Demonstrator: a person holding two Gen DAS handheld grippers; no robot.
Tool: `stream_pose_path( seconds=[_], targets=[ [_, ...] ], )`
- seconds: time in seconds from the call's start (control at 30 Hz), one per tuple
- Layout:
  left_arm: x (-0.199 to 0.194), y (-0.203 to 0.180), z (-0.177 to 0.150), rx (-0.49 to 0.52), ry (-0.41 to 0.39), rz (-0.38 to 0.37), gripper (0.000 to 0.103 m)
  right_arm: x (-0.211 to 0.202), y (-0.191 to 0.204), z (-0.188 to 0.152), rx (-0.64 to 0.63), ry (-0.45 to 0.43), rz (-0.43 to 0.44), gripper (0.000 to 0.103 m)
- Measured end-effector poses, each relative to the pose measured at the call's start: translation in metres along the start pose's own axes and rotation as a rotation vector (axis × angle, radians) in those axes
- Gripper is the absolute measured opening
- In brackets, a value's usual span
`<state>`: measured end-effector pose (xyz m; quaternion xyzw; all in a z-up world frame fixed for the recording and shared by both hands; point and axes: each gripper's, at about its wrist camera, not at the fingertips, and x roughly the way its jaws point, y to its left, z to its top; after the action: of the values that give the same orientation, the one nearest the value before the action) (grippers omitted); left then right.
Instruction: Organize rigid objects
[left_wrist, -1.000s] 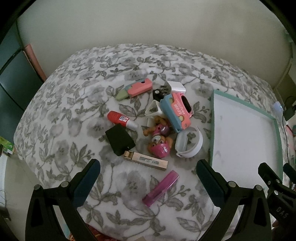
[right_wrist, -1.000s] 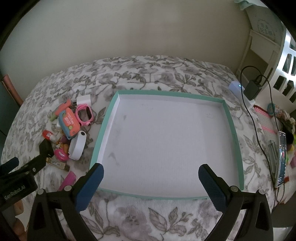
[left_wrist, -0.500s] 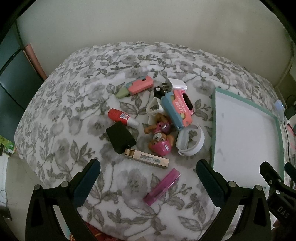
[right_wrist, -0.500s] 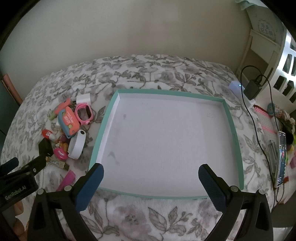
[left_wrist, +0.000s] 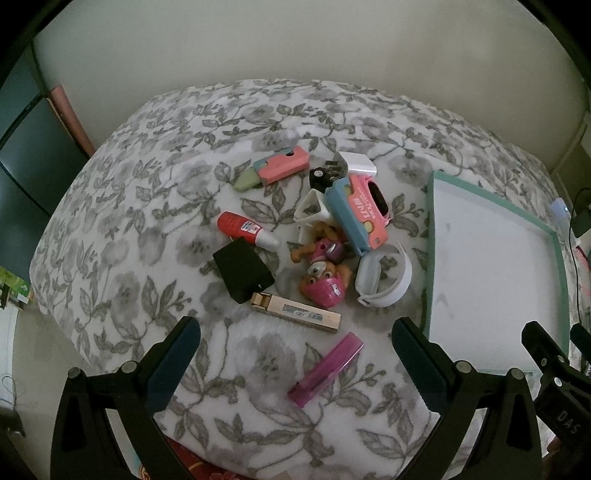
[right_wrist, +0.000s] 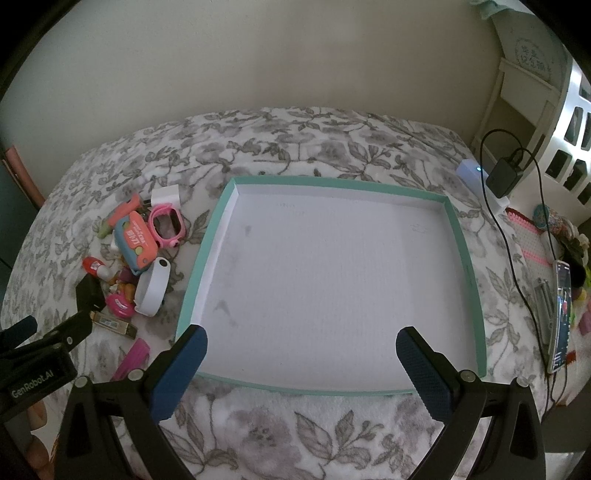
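Note:
A heap of small rigid items lies on the flowered bedspread: a magenta flat stick (left_wrist: 325, 369), a gold bar (left_wrist: 295, 312), a black case (left_wrist: 243, 270), a red glue tube (left_wrist: 246, 232), pink pup toys (left_wrist: 325, 280), a white band (left_wrist: 384, 277), a blue-pink toy bus (left_wrist: 357, 215) and a pink-green cutter (left_wrist: 273, 172). My left gripper (left_wrist: 295, 358) hangs open just above the magenta stick, holding nothing. A teal-rimmed white tray (right_wrist: 458, 236) lies to the right, with nothing in it. My right gripper (right_wrist: 301, 363) is open over its near rim.
A white charger plug (left_wrist: 357, 163) and a pink watch (right_wrist: 168, 224) lie at the heap's far side. Beyond the tray's right side are a black adapter with cable (right_wrist: 503, 175) and a phone (right_wrist: 562, 314). The bed's left edge drops off beside a dark cabinet (left_wrist: 26, 158).
The left gripper's view has pulled back slightly, so the heap sits a little higher and farther. The right gripper has barely moved. Both stay open.

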<state>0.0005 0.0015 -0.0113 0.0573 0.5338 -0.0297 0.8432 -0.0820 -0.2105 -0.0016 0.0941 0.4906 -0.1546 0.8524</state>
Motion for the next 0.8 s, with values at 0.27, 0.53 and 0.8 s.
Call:
stream_pose_path(
  seconds=[0.27,0.53,0.8],
  targets=[
    [0.001,-0.001,0.000,0.001,0.007,0.004,0.103,0.000,0.000,0.001,0.000,0.001,0.000,0.103],
    [0.002,0.000,-0.001,0.000,0.008,0.005,0.103,0.000,0.000,0.001,0.000,0.002,0.000,0.103],
    [-0.003,0.019,0.003,-0.048,0.027,-0.007,0.103,-0.010,0.008,0.002,-0.031,-0.046,0.059,0.103]
  ],
)
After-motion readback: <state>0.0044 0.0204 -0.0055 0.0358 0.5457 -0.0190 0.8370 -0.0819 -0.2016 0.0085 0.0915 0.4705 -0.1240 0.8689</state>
